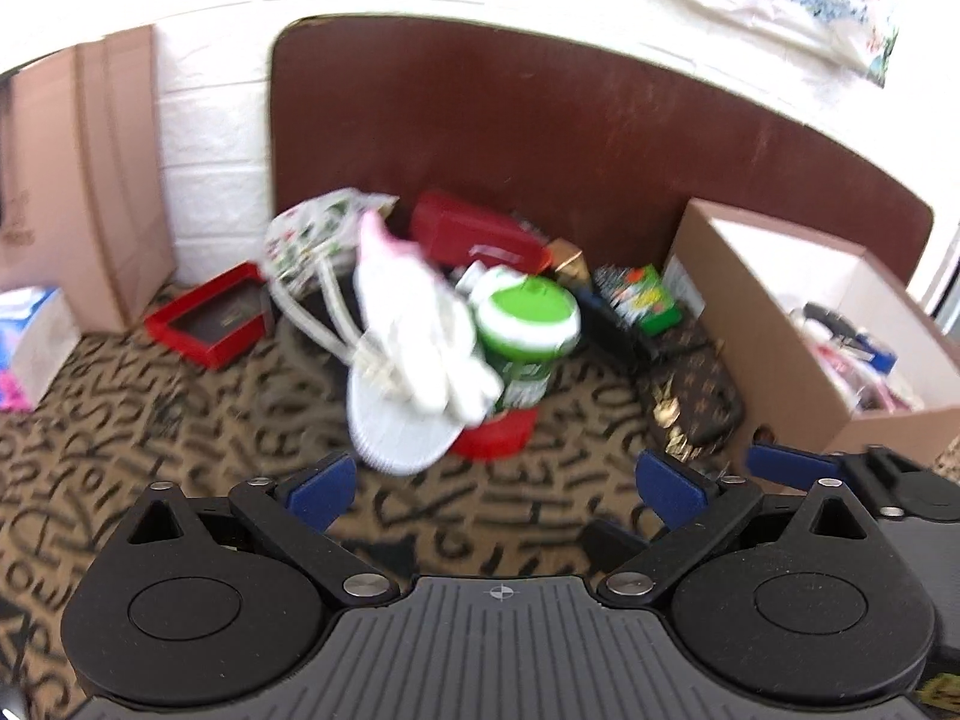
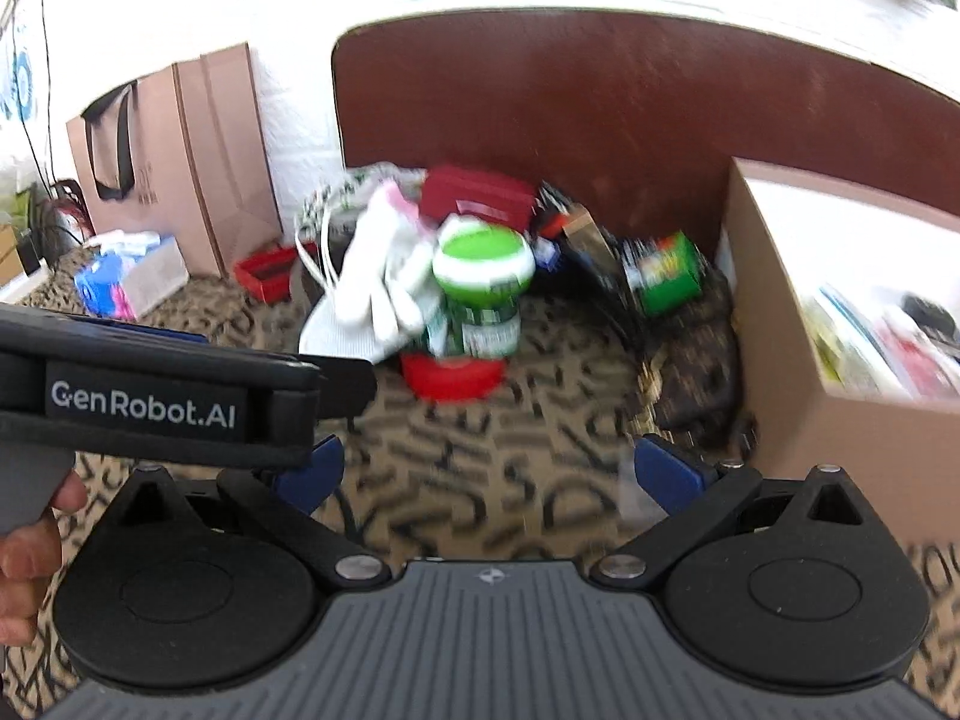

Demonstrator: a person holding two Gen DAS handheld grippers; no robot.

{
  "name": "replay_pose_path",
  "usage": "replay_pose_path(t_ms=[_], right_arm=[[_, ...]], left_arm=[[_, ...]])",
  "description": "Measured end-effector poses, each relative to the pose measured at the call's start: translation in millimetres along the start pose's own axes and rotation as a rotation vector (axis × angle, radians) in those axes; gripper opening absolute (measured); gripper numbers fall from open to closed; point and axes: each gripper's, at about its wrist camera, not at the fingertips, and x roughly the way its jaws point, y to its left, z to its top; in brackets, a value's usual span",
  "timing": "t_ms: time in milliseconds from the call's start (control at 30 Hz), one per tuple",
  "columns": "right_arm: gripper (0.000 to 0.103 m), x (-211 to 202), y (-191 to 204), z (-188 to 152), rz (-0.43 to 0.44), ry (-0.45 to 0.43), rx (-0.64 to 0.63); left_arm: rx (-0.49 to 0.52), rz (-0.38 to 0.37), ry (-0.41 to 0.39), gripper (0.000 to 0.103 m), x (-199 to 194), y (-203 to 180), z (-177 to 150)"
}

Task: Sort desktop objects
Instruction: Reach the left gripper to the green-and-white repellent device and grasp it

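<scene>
Left gripper (image 1: 501,486), seen from its own cam: jaws spread wide, nothing between them, hovering over the patterned cloth (image 1: 180,438) short of the clutter pile. Nearest item is a white glove (image 1: 420,324), draped over a white ribbed disc (image 1: 399,429) and leaning against a green-lidded jar (image 1: 528,315). Glove's long axis runs diagonally, pink cuff up and to the back-left, fingertips down toward the front-right. Jar looks tipped, lid facing up toward the cam; a red lid (image 1: 498,435) lies under it. Behind: red case (image 1: 474,234), green packet (image 1: 651,297); brown wallet (image 1: 690,402) to the right. Cardboard box (image 1: 774,360) at right, already holding some bits; a small red tray (image 1: 210,315) sits far left. Right gripper's blue tip shows at the right edge, just beside the box.

Right gripper (image 2: 486,471), own cam: also spread wide and empty, well back from the pile. Same pile ahead, blurry: glove over jar, box at right edge. Left tool's body crosses the left side, w/ a hand (image 2: 30,534) on its grip.

Judgement: step looks like approach/selection, nothing picked yet. Glove seems the likely first target as it's on top. Next move prob needs jaws lowered across the glove's narrow width, i.e. crosswise to that diagonal, pinching cloth w/o snagging the jar, then carry over to the box.
</scene>
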Motion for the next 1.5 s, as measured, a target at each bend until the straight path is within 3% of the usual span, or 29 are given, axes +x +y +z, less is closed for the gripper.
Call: replay_pose_path(t_ms=[300, 400, 567, 733, 967, 1033, 1133, 1300, 1500], right_arm=[[0.093, 46, -19, 34, 0.052, -0.09, 0.0], [0.085, 62, -22, 40, 0.056, -0.095, -0.015], [0.076, 85, -29, 47, 0.075, -0.085, -0.003], [0.074, 100, -32, 49, 0.116, -0.092, -0.006], [0.072, 121, -32, 53, 0.167, -0.095, 0.015], [0.071, 126, -30, 55, 0.177, -0.09, 0.018], [0.07, 127, -32, 54, 0.181, -0.094, 0.024], [0.069, 114, -32, 52, 0.181, -0.097, 0.025], [0.069, 69, -29, 50, 0.169, -0.123, 0.007]], left_arm=[[-0.029, -0.122, -0.007, 0.086, 47, 1, 49], [-0.023, -0.178, 0.001, 0.086, 63, -2, 56], [-0.013, -0.177, 0.024, 0.086, 90, -1, 63], [-0.016, -0.183, 0.044, 0.087, 110, 6, 65], [-0.003, -0.206, 0.109, 0.08, 135, 18, 66], [0.0, -0.2, 0.101, 0.08, 135, 19, 66], [-0.001, -0.196, 0.103, 0.071, 132, 18, 67], [0.001, -0.206, 0.093, 0.071, 112, 9, 64], [0.003, -0.221, 0.071, 0.071, 67, -10, 53]])
